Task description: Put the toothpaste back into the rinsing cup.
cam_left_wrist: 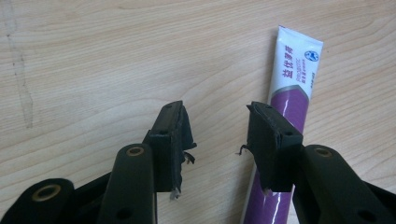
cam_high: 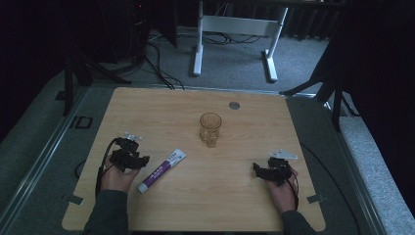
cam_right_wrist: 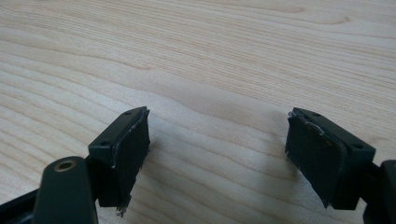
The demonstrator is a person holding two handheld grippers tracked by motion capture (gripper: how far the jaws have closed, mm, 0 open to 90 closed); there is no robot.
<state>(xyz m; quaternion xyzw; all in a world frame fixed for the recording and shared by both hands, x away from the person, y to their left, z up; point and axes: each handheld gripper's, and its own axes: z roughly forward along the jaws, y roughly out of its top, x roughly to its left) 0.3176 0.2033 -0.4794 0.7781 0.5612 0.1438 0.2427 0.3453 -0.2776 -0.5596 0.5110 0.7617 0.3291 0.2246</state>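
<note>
One tube [cam_left_wrist: 293,88]: white and purple, flat on the table [cam_high: 244,205], just beside the left gripper [cam_left_wrist: 215,140]; purple characters and a round blue emblem, too small to read.
Left gripper: jaws apart, nothing between them; tube partly under one jaw.
Right gripper [cam_right_wrist: 217,154]: jaws wide, over bare wood.
Glass [cam_high: 210,129]: upright mid-table, apart from both.

Bare wood lies between the two grippers along the near edge of the tabletop [cam_high: 161,105]. The toothpaste tube [cam_high: 161,170] lies slantwise just beside the left gripper [cam_high: 133,162], toward the middle. The glass cup [cam_high: 210,129] stands upright at the tabletop's centre, well apart from both. Around the right gripper [cam_high: 264,171] the surface is bare, as is the far left corner.
</note>
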